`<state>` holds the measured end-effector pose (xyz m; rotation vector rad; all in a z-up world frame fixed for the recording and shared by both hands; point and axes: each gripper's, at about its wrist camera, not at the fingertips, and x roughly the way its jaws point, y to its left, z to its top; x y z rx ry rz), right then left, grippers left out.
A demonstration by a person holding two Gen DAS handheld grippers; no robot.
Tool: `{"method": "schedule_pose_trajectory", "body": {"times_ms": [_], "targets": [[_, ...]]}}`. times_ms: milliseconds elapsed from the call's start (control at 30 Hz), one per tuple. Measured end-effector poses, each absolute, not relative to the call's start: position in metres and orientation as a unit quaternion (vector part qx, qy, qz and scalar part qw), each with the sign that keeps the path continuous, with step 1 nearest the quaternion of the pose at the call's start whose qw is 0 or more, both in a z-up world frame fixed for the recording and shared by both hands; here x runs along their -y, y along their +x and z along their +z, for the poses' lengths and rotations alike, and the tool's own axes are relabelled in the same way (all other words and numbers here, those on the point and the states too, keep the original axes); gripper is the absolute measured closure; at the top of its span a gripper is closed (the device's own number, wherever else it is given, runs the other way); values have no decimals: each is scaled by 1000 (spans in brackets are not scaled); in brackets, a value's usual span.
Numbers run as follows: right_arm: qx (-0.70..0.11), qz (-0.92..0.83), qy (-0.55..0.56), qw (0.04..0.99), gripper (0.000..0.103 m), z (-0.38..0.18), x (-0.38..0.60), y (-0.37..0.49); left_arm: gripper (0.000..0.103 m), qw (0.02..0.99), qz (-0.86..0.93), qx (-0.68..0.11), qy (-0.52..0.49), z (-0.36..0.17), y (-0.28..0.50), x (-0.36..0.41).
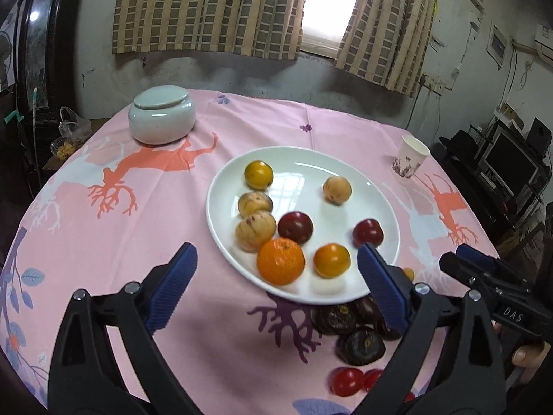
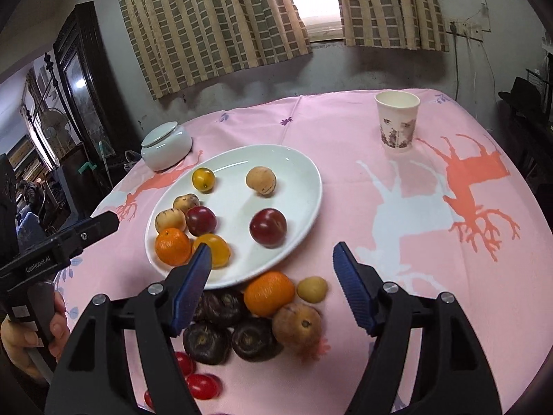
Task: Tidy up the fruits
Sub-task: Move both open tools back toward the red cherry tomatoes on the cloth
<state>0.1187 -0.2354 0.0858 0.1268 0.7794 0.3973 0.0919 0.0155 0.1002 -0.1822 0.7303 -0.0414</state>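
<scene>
Fruits split 2 ways: 8 sit on the white plate (image 2: 304,186), the rest heaped on the pink cloth (image 2: 345,138) at its near rim, probably awaiting transfer, with left gripper (image 1: 276,269) and right gripper (image 2: 271,269) both spread, empty, above them.

Well ahead of the left hand-held gripper and off to its left, a pale lidded ceramic jar (image 1: 161,114) stands on the pink deer-print cloth (image 1: 138,207) covering the counter. A floral paper cup (image 2: 397,121) stands upright well ahead of the right hand-held gripper. Checked curtains (image 2: 214,17) hang beyond, flanking a bright window (image 1: 333,0).
</scene>
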Motion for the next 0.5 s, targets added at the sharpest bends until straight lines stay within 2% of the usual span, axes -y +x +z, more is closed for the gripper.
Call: {"method": "schedule_pose_trajectory", "body": {"times_ms": [400, 500], "targets": [[-376, 193, 74, 903, 30, 59, 256, 86, 5, 924, -45, -375, -59, 66, 64, 11], [-383, 178, 39, 905, 30, 51, 253, 86, 5, 928, -51, -368, -36, 59, 61, 13]]}}
